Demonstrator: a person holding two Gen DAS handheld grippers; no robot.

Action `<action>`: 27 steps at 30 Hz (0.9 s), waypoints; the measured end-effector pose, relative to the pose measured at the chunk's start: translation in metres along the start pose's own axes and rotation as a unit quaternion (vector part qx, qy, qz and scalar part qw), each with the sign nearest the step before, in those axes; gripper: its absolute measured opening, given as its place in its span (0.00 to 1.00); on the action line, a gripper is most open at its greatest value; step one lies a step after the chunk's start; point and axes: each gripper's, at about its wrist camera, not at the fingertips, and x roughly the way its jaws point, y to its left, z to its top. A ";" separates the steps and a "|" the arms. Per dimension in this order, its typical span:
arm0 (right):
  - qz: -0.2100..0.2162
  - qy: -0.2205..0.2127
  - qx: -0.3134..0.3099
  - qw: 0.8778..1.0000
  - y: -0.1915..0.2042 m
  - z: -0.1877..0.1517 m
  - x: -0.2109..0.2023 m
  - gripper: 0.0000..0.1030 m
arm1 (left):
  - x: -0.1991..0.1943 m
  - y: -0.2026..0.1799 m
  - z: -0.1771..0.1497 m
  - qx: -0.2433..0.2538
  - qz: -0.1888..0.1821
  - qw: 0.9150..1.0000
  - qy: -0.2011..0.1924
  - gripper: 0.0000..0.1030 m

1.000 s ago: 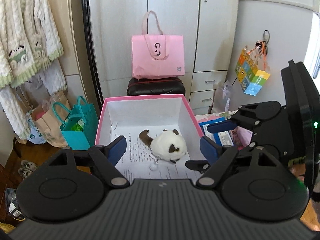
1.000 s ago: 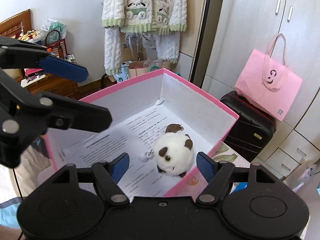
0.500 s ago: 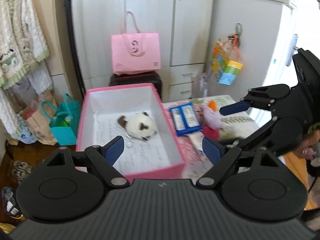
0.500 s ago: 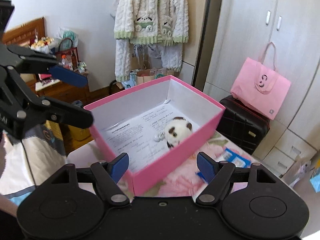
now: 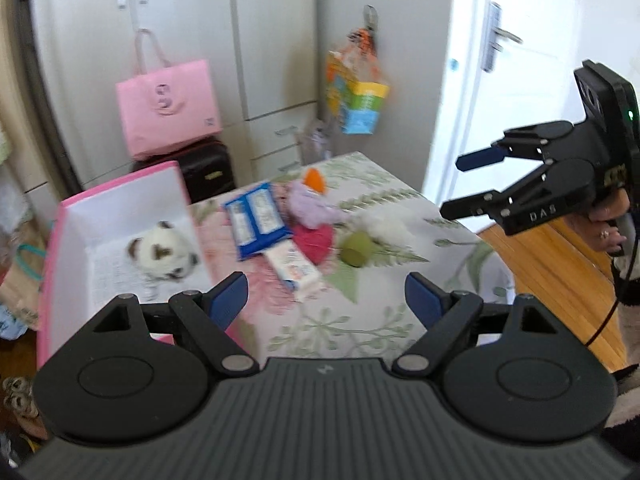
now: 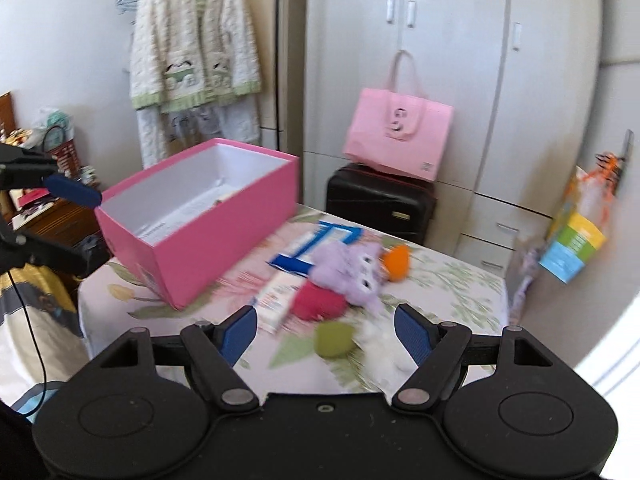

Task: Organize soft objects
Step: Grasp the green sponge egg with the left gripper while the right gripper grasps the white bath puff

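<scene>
Swinging away from the open pink cardboard box (image 5: 56, 240), both grippers now face the pile left on the floral-clothed desk (image 5: 360, 320); a second ago they hung over the box itself. The white-and-brown plush toy (image 5: 162, 250) lies inside it, so one item looks sorted. The left gripper (image 5: 326, 294) and the right gripper (image 6: 326, 330) each have their fingers spread wide, holding nothing. Ahead lie a purple plush (image 6: 352, 272), a red soft piece (image 6: 318, 300), an orange one (image 6: 396, 262) and a green ball (image 6: 334, 340), probably next.
</scene>
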 end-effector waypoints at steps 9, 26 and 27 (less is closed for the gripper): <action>-0.003 -0.019 0.025 0.999 -0.040 -0.044 0.029 0.78 | 0.069 -0.040 -0.009 0.033 -0.040 0.999 0.011 0.83; 0.051 -0.014 -0.004 0.999 -0.077 -0.065 0.135 0.78 | 0.193 -0.042 -0.016 0.013 -0.024 1.000 -0.007 0.77; 0.058 -0.013 -0.001 0.998 -0.079 -0.065 0.139 0.78 | 0.197 -0.041 -0.017 0.011 -0.026 1.000 -0.004 0.75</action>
